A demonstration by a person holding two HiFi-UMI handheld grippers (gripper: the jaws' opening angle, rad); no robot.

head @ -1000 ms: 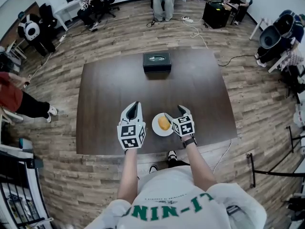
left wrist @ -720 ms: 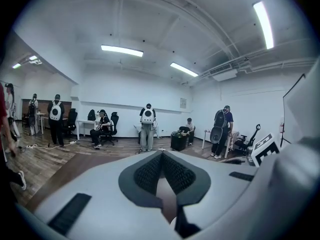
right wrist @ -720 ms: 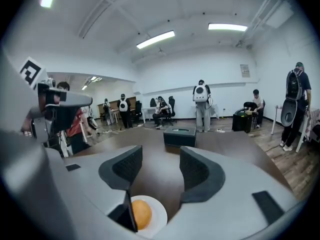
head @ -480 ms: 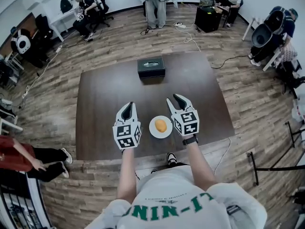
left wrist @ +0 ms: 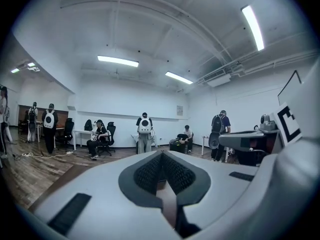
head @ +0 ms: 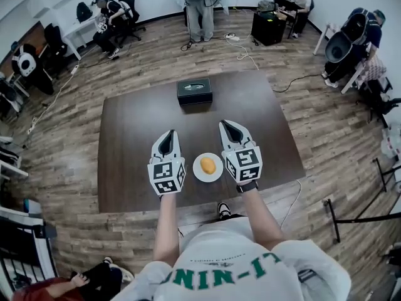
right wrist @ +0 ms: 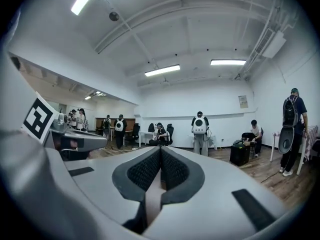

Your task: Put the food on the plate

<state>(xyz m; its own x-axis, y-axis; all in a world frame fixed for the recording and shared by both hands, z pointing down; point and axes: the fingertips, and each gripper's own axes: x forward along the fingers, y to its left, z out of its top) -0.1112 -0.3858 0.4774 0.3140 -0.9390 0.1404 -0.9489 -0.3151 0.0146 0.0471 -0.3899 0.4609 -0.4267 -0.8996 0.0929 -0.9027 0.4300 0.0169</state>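
Dark table [head: 144, 137], food [head: 208, 165] on plate [head: 208, 179], kind unclear

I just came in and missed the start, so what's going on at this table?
A person stands at a dark table with a two-jaw gripper in each hand. A piece of orange-yellow food lies on a small white plate near the table's front edge. The left gripper and the right gripper flank the plate, both with jaws together and nothing between them. A black box sits at the far side.
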